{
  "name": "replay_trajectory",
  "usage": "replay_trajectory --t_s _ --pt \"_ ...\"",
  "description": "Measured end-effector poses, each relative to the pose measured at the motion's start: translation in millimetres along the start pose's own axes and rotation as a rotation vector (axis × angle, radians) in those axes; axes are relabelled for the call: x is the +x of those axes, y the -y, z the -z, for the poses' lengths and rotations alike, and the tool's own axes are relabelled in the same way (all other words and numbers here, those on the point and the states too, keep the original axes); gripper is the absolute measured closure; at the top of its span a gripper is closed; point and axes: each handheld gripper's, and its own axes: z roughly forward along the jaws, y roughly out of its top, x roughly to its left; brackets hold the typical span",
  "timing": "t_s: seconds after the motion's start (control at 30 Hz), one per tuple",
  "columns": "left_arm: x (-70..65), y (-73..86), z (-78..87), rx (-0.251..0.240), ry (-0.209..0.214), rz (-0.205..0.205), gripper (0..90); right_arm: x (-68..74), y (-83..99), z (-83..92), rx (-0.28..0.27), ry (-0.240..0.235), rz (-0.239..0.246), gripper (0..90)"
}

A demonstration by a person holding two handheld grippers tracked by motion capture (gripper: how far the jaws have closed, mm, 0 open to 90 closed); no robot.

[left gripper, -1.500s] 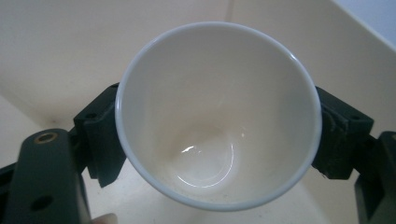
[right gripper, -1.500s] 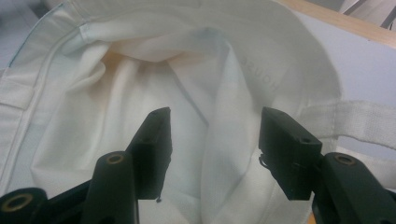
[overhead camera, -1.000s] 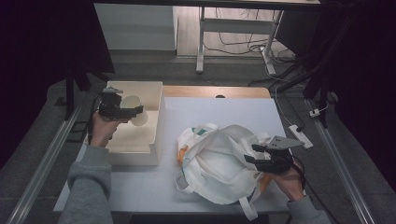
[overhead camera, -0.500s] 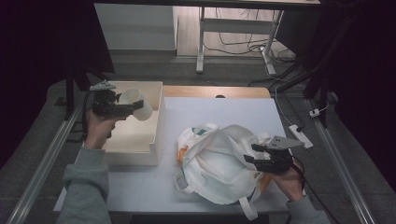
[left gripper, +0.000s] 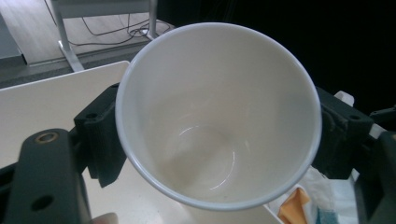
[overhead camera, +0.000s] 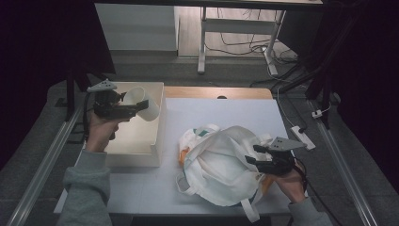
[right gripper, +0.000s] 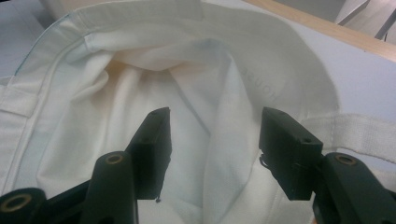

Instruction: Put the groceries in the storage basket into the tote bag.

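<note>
Left gripper (overhead camera: pixel 136 107) clamped white cup (overhead camera: pixel 141 103) across its body, lifted above cream tray (overhead camera: pixel 136 153), left of tote bag (overhead camera: pixel 221 165). Cup looked rigid, glazed, slippery, breakable; hold across wall seemed best. Right gripper (right gripper: pixel 212 126) spread over bag's soft fold, jaws pinching nothing I could tell. Limp cloth, straps near mouth could snag cup.

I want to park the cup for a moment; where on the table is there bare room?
The widest bare patch of the white tabletop lies between the cream tray, the wooden back edge and the cloth bag. A narrower strip runs along the front edge below the tray. The front right is crowded: the bag spreads there, with the right claw in its cloth.
</note>
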Motion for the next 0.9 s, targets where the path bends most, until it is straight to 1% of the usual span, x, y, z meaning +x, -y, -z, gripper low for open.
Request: replay_trajectory --t_s 0.1,0.2,0.33,0.4,0.57,0.63,0.67,0.77,0.8,0.9 --pt "-4.3 -1.3 0.3 -0.013 0.025 -0.002 19.8 0.5 -0.2 -0.4 0.0 0.0 0.001 44.3" --pt "-11.6 -3.0 -1.4 -0.019 0.047 -0.013 19.7 1.3 -0.8 -0.4 -0.002 0.0 0.003 44.3" --pt "-22.4 -4.8 -6.6 -0.024 0.118 -0.018 19.7 2.2 -1.9 -0.8 -0.006 -0.002 0.004 44.3" --pt "-28.9 -5.5 -10.3 -0.02 0.14 -0.028 19.7 2.7 -2.3 -1.0 -0.008 -0.002 0.005 44.3" --pt "-40.0 -6.2 -16.9 -0.013 0.181 -0.042 19.7 3.8 -3.0 -1.4 -0.01 -0.004 0.007 44.2" --pt "-42.8 -6.6 -18.7 -0.014 0.206 -0.043 19.7 3.9 -3.2 -1.6 -0.011 -0.004 0.009 44.0" --pt "-44.5 -6.7 -19.8 -0.015 0.214 -0.044 19.7 4.0 -3.2 -1.6 -0.011 -0.004 0.008 43.8" --pt "-47.3 -6.8 -21.6 -0.013 0.221 -0.045 19.7 4.5 -3.7 -1.9 -0.013 -0.004 0.01 43.7" --pt "-48.4 -6.8 -22.4 -0.013 0.231 -0.044 19.7 4.6 -3.9 -1.9 -0.014 -0.005 0.009 43.7" --pt "-53.1 -7.1 -24.4 -0.011 0.243 -0.051 19.7 4.9 -4.6 -2.0 -0.018 -0.007 0.007 43.7"
